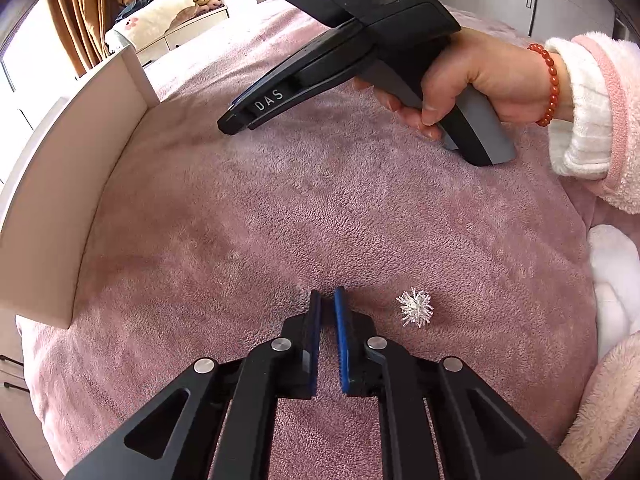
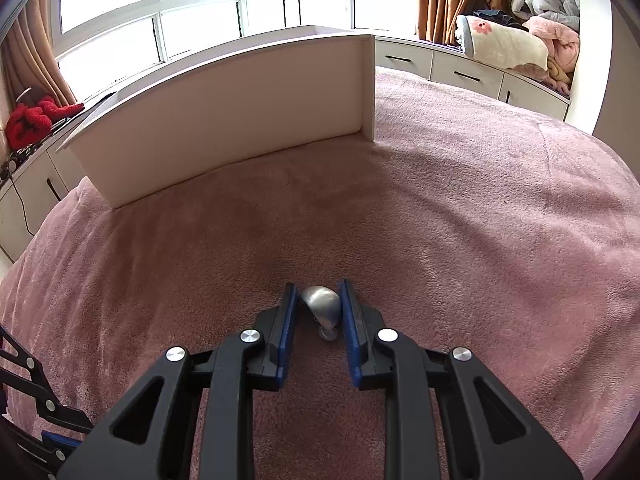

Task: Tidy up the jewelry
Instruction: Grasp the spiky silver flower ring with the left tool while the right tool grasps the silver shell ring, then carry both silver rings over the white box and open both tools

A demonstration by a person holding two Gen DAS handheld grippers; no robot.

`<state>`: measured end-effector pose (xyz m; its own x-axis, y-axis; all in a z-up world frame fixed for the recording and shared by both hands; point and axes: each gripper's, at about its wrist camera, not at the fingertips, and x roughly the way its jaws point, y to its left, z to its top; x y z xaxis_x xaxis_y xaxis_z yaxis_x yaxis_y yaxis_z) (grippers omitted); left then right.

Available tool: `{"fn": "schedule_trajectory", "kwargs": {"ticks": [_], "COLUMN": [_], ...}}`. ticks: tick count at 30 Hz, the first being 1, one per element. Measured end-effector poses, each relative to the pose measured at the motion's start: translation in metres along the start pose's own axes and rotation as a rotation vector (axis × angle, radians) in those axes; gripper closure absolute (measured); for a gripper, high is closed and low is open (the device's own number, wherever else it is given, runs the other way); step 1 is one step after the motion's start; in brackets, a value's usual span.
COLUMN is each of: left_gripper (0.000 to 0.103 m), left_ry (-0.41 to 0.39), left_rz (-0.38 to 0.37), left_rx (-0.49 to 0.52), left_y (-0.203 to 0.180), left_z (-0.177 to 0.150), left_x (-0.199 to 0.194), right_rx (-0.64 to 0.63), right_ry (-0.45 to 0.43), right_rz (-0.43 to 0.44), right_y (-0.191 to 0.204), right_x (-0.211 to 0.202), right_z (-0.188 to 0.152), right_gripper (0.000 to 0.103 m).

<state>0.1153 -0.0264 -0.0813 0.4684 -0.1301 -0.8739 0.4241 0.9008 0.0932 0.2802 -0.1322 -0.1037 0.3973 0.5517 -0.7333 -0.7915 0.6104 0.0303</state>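
Left gripper (image 1: 327, 300) jaws nearly closed on nothing, spiky silver earring (image 1: 415, 307) beside, right gripper (image 2: 318, 294) jaws holding a silver drop earring (image 2: 323, 307), pink blanket (image 2: 460, 220)

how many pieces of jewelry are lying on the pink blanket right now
2: a spiky silver starburst piece lies loose on the blanket, and a smooth silver teardrop piece sits between the right gripper's pads. More may be hidden inside the white box.

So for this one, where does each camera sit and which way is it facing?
Left wrist: rides the left gripper, angled down at the pink blanket and spiky silver ornament; shows the right hand holding its gripper.
Right wrist: rides the right gripper, jaws pressed on a silver earring, facing the windows.
Shared: blanket and white box.
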Motion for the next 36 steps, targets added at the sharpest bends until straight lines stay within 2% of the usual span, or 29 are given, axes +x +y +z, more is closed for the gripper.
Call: {"fn": "schedule_trajectory", "kwargs": {"ticks": [3,8,9,10,13,16,19,21,23,24,25,36], "left_gripper": [0.097,0.094,0.084,0.069,0.055,0.05,0.049,0.05,0.064,0.076,0.078,0.078], "left_ry": [-0.003,-0.029,-0.043,-0.057,-0.087,-0.089,-0.066,-0.036,-0.013,-0.01,-0.015,-0.049], "left_rz": [0.005,-0.017,-0.023,-0.041,-0.1,-0.149,-0.186,-0.166,-0.174,-0.176,-0.181,-0.171], "left_rx": [0.011,-0.001,-0.003,0.001,0.038,0.06,0.073,0.11,0.127,0.126,0.119,0.08], "left_y": [-0.004,-0.007,-0.009,-0.012,-0.024,-0.033,-0.038,-0.044,-0.046,-0.046,-0.045,-0.033], "left_z": [0.0,-0.002,-0.004,-0.004,-0.007,-0.009,-0.011,-0.014,-0.016,-0.017,-0.017,-0.017], "left_x": [-0.002,-0.013,-0.018,-0.022,-0.034,-0.036,-0.033,-0.027,-0.021,-0.02,-0.02,-0.026], "right_rx": [-0.011,-0.01,-0.01,-0.01,-0.009,0.001,0.004,0.006,0.01,0.012,0.012,0.015], "right_ry": [-0.006,-0.012,-0.012,-0.01,-0.004,0.002,0.007,0.009,0.01,0.011,0.012,0.025], "right_rz": [-0.004,-0.016,-0.018,-0.019,-0.021,-0.017,-0.015,-0.015,-0.013,-0.012,-0.011,-0.01], "right_y": [-0.001,-0.005,-0.006,-0.007,-0.008,-0.009,-0.009,-0.009,-0.009,-0.009,-0.01,-0.01], "right_x": [-0.008,-0.018,-0.018,-0.018,-0.018,-0.015,-0.012,-0.01,-0.008,-0.008,-0.007,-0.004], "right_z": [-0.001,-0.001,-0.001,-0.002,-0.004,-0.007,-0.01,-0.011,-0.011,-0.011,-0.011,-0.01], "right_gripper": [0.08,0.081,0.081,0.081,0.081,0.081,0.081,0.081,0.081,0.081,0.081,0.081]}}
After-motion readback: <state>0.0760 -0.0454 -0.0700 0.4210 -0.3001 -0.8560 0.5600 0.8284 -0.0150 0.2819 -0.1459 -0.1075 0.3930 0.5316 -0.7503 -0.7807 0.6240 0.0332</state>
